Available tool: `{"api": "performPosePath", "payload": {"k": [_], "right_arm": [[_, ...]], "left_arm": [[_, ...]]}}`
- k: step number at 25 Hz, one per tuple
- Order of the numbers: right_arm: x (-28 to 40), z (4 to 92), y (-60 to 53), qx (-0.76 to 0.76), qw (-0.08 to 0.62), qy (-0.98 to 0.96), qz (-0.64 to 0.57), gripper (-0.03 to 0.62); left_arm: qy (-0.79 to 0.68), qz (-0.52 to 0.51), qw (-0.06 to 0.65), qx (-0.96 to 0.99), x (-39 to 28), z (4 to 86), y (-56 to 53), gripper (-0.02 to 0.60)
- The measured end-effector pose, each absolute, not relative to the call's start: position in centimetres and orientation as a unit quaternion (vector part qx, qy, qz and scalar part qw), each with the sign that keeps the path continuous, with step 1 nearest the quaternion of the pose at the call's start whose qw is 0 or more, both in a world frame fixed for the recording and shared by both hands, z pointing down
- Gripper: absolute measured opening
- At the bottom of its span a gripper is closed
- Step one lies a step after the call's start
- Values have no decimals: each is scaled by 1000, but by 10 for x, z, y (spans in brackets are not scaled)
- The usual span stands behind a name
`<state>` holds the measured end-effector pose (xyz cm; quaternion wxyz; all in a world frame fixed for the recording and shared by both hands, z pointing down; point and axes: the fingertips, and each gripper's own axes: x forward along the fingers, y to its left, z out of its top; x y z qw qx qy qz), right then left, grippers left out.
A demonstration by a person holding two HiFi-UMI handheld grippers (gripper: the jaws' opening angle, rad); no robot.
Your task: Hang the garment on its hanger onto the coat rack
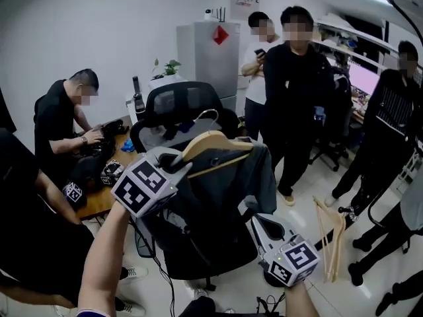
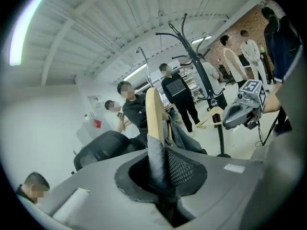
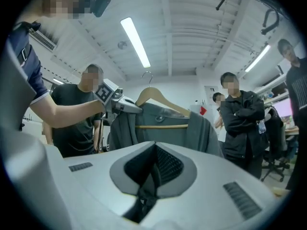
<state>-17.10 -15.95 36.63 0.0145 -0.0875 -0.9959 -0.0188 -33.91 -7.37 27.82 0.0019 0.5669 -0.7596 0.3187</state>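
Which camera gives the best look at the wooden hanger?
The right gripper view: the hanger faces it nearly whole, hook, shoulders and bar, with the jacket on it. The head view shows only its top from above. The left gripper view sees it edge-on, its covered end clamped in the left hand-held gripper.

The left gripper (image 1: 177,166), centre left in the head view, and the right gripper (image 1: 254,215), lower right, were pale grey shells. Each bore a white cube (image 1: 144,185) with black square markers. A navy, white-edged short sleeve (image 3: 29,73) showed upper left in the right gripper view.
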Motion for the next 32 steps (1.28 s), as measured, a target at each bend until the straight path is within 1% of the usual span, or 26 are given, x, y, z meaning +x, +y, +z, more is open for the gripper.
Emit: {"api": "performPosePath", "payload": {"k": [8,13,18,23,32], "right_arm": [[-113,320,-150,-52,-19,-998,-41,5],[-78,291,-145,11,-39,-997,-65,5],[-27,250,-130,94,-65,-988,-106,5],[30,222,-120,165,-86,-974,-129,5],[121,209,-125,258,-85,-951,-149,5]], "left_arm": [[-729,358,-64,581,-286,199,-86,49],[-685,361,-113,623,-250,163,-99,49],[-630,347,-173,673,-206,132,-110,49],[-570,332,-221,718,-149,103,-121,49],[-460,289,-265,797,-30,69,-156,51]]}}
